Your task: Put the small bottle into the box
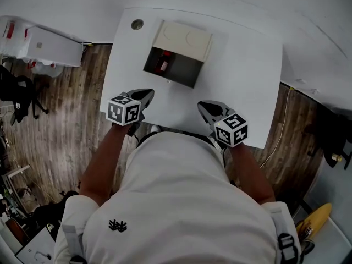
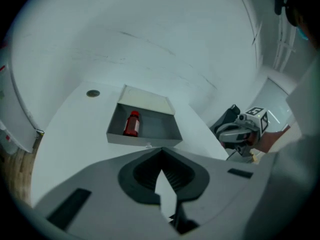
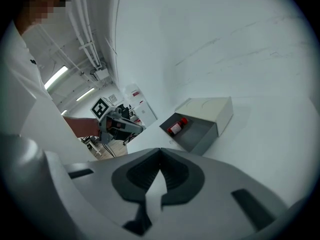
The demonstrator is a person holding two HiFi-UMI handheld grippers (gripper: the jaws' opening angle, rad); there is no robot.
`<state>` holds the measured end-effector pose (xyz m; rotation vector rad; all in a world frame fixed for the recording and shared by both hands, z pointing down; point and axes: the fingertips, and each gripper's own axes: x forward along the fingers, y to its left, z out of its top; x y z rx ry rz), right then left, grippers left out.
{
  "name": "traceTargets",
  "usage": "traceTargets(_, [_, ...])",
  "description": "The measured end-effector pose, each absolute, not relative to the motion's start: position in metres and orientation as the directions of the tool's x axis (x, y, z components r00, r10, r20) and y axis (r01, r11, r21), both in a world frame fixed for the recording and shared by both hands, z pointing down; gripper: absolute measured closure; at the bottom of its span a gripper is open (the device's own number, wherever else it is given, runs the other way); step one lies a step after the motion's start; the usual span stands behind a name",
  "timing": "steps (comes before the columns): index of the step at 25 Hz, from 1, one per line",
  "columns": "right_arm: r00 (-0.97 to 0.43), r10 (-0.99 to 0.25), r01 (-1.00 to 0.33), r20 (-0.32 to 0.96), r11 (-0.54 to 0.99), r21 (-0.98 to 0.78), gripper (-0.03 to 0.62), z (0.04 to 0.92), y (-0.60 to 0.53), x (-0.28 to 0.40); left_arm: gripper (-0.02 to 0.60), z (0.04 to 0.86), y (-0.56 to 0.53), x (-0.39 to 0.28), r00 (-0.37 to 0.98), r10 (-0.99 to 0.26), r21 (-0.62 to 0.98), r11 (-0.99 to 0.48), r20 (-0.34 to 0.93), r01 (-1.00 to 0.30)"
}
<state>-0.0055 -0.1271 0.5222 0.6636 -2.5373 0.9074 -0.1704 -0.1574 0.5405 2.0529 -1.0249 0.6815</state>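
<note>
So from where I'm sitting, the small bottle [image 1: 163, 64] is already inside the box [image 1: 186, 73]. It's lying on its side against the box's left wall, cap pointing toward the far end. Looks like a done job to me, not a job in progress.

Both tools are parked on the near side of the box, well apart from it, over the table [image 1: 247, 70] edge closest to the operator. The left gripper [image 1: 145, 94] sits off the box's near-left corner and the right gripper [image 1: 202, 106] off its near-right. Each one's own view shows the jaws closed right up on each other with nothing between them, so neither is carrying anything. My read is that they're held back there to keep clear of the box, since nothing is left to grab.

The cream lid [image 1: 185, 37] is swung back on the box's far side, which leaves the grey interior wide open, handy for dropping something in from above.

The bottle itself is red and see-through-ish, with a red cap and a pale label band around the body. It's small next to the box, with loads of bare floor to its right. Can't read the label.
</note>
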Motion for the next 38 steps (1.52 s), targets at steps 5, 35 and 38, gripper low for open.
traceTargets(5, [-0.800,-0.346,-0.575,0.489,0.674,-0.464,0.588,0.513,-0.119,-0.030,0.577,0.519,-0.127,-0.169,0.634,-0.410,0.399,-0.524,0.656,-0.752])
traceTargets(35, [-0.729,-0.442,-0.651,0.522,0.682,-0.332,0.589,0.472,-0.028,-0.131,0.576,0.462,-0.035,-0.251,0.766,-0.442,0.501,-0.581,0.467,-0.641])
traceTargets(38, [-0.726,-0.448,-0.655,0.522,0.682,-0.326,0.589,0.471,-0.023,-0.136,0.575,0.464,-0.031,-0.257,0.758,-0.453,0.493,-0.578,0.469,-0.650])
